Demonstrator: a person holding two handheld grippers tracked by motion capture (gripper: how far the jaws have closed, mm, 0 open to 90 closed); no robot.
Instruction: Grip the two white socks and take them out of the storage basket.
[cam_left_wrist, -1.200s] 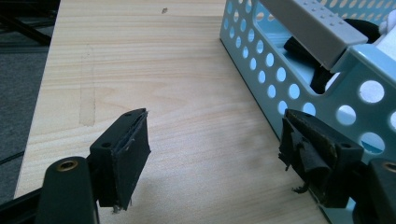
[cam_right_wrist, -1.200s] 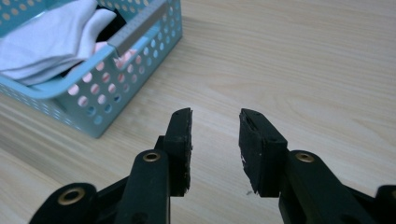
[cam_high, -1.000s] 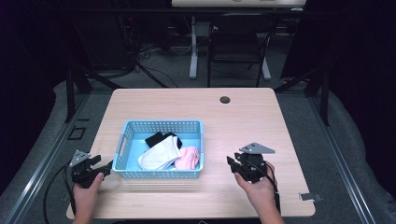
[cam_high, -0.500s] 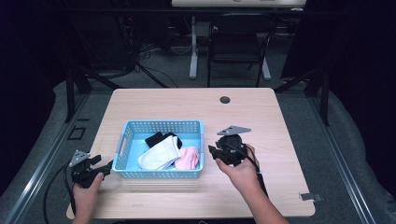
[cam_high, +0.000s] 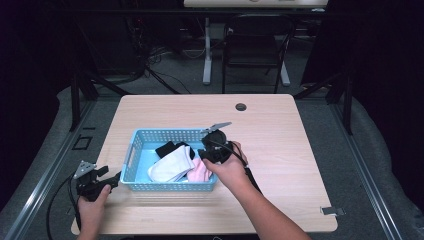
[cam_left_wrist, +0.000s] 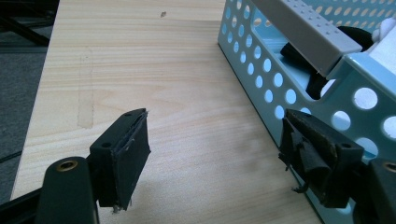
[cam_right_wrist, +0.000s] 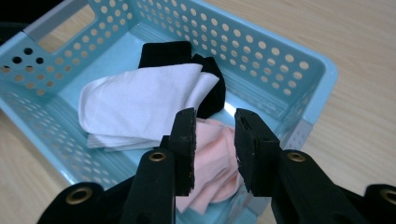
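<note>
A light blue perforated basket (cam_high: 170, 133) stands left of the table's middle. Inside lie a white sock (cam_right_wrist: 140, 102), a black sock (cam_right_wrist: 166, 53) under its far end, and a pink sock (cam_right_wrist: 215, 158) at the near corner. My right gripper (cam_right_wrist: 215, 116) hovers over the basket's right end (cam_high: 207, 152), above the pink sock. Its jaws have just been closing; a narrow gap is left and nothing is between them. My left gripper (cam_left_wrist: 212, 119) rests by the basket's left wall (cam_left_wrist: 261, 70), wide open over bare wood (cam_high: 112, 177).
The wooden table (cam_high: 300, 150) has a round cable hole (cam_high: 241, 106) near its far edge. Beyond the table stand a dark chair (cam_high: 255, 45) and a desk leg on the grey floor. Bare wood lies right of the basket.
My right hand has moved left from the table's right side to over the basket's right end. The left gripper has stayed where it was.
</note>
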